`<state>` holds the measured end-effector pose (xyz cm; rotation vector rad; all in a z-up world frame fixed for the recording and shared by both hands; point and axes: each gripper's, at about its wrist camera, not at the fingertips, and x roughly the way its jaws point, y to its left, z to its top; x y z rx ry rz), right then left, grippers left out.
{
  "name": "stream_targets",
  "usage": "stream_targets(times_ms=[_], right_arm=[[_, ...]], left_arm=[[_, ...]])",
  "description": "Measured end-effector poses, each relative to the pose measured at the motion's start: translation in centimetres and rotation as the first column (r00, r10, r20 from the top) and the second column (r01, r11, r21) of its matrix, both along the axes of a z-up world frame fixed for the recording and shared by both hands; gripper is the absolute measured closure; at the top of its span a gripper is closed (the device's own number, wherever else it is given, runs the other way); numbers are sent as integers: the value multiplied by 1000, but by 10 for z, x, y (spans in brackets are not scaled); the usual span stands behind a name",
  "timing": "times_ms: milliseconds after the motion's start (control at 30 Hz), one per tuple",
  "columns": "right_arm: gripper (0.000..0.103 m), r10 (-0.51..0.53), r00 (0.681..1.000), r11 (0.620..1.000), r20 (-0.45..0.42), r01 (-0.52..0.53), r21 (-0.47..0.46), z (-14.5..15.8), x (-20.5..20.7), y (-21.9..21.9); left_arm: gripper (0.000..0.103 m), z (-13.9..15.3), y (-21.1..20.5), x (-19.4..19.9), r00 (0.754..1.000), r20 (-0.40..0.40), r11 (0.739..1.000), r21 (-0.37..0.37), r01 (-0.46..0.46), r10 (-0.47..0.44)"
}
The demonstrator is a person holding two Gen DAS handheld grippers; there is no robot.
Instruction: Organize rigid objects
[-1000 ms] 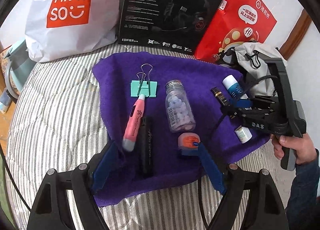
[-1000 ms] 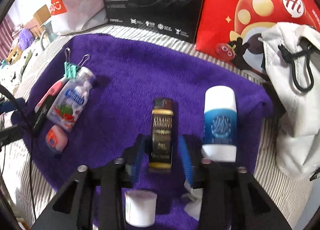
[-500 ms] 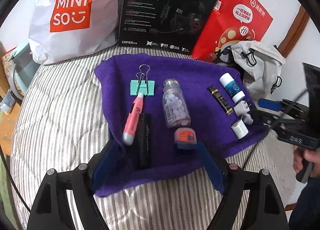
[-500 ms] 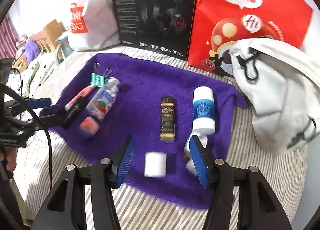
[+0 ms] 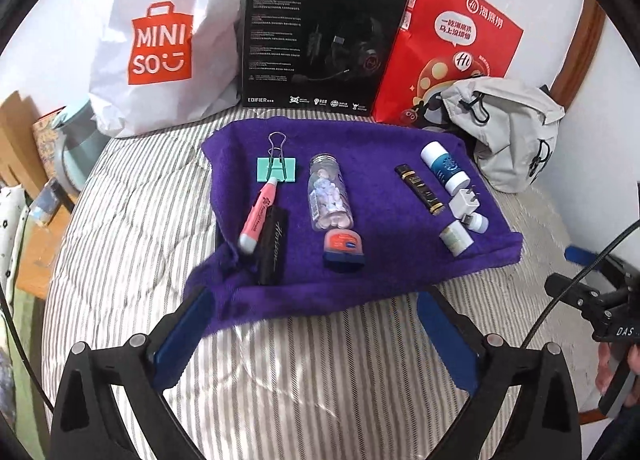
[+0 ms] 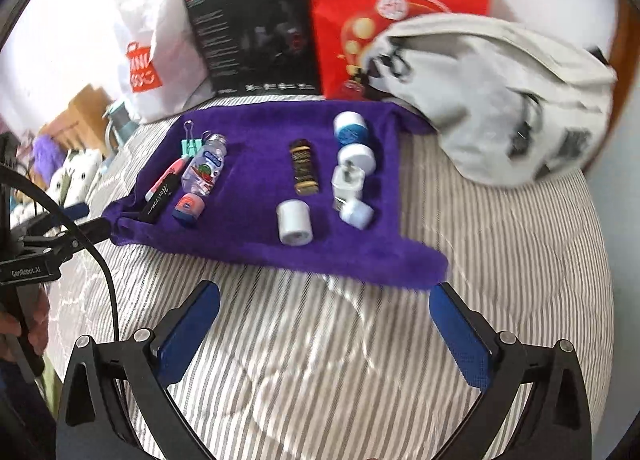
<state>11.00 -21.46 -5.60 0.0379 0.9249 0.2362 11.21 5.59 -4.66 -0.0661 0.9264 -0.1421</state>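
Observation:
A purple towel [image 5: 372, 260] [image 6: 260, 132] lies on the striped bed and carries small items. On its left part lie a teal binder clip [image 5: 276, 169], a pink pen [image 5: 258, 218], a black tube [image 5: 274, 246], a clear pill bottle [image 5: 330, 192] and an orange-lidded tin [image 5: 343, 244]. On its right part lie a black-gold tube [image 5: 419, 190] [image 6: 304, 172], a blue-white stick [image 5: 444, 168], a white plug [image 5: 464, 202] and a small white jar [image 5: 456, 238] [image 6: 295, 222]. My left gripper [image 5: 316, 336] and my right gripper [image 6: 324, 332] are open and empty, both short of the towel's near edge.
A white Miniso bag [image 5: 160, 40], a black headset box [image 5: 320, 40] and a red paper bag [image 5: 452, 44] stand along the wall. A grey drawstring bag [image 5: 508, 128] lies at the towel's right. Striped bedding [image 6: 320, 360] spreads in front.
My right gripper opened, let go of the black-gold tube and pulled back off the towel. My left gripper also drew back toward the near edge.

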Motion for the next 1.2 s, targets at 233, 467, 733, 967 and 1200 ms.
stream_targets(times_ms=[233,467,733,967,1200], right_arm=[[0,-65,998,997,19,64,46,8,-34,-21],[0,-73,997,996,17,72,59,8,-60,-29],[0,-82,996,996,24,81,42,11,-74,-30],[0,-87,996,996,36,86,32,14,-80,-30],[0,-84,996,996,38,84,19,14,-81,-30]], left_arm=[[1,3,-22,-32,1000,-10,999,44,0,0],[1,5,-39,-60,1000,-22,997,72,-5,6],[1,16,-42,-75,1000,-16,998,60,-16,17],[1,20,-43,-79,1000,-10,996,81,-26,26],[1,21,-50,-81,1000,-1,993,121,-13,13]])
